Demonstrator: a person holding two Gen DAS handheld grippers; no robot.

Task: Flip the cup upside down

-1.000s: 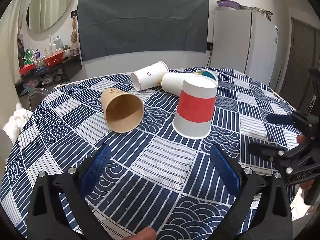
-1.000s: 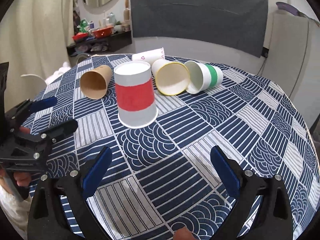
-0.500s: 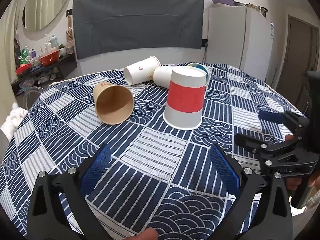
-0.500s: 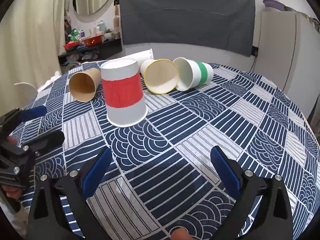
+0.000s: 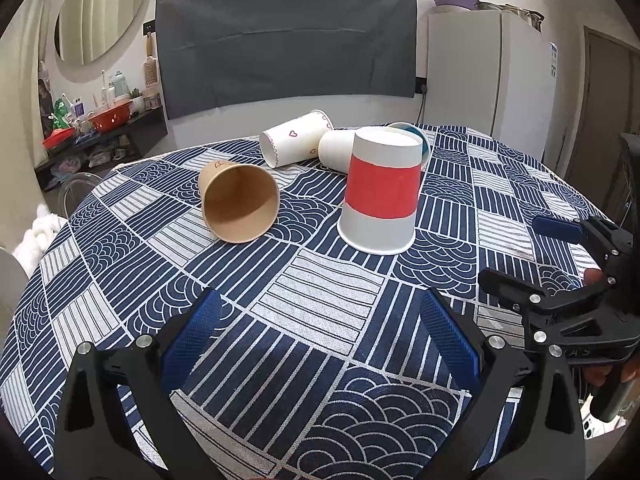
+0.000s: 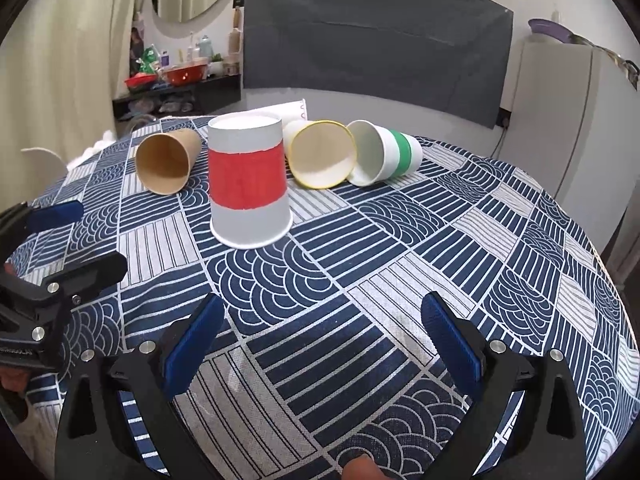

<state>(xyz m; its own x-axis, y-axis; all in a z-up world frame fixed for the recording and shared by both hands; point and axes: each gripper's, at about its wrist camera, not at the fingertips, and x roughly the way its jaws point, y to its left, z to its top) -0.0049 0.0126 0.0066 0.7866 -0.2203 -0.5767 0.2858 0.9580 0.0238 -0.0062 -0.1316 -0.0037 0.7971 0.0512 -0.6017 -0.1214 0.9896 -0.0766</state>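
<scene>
A grey cup with a red band [image 5: 380, 190] stands upside down on the blue patterned tablecloth [image 5: 320, 300]; it also shows in the right wrist view [image 6: 248, 178]. A brown cup [image 5: 238, 202] lies on its side to its left, also in the right wrist view [image 6: 168, 162]. My left gripper [image 5: 320, 332] is open and empty, well short of the cups. My right gripper [image 6: 320, 332] is open and empty too, and appears at the right edge of the left wrist view [image 5: 560, 264].
A white cup with hearts [image 5: 296, 142], a yellow-rimmed white cup [image 6: 320, 154] and a green-banded cup [image 6: 384, 152] lie on their sides behind. A fridge [image 5: 488, 76] stands back right, a cluttered shelf [image 5: 92, 128] back left. The table edge curves round on both sides.
Both grippers have pulled back from the upside-down red-banded cup and dropped lower toward the table. The cups have not moved.
</scene>
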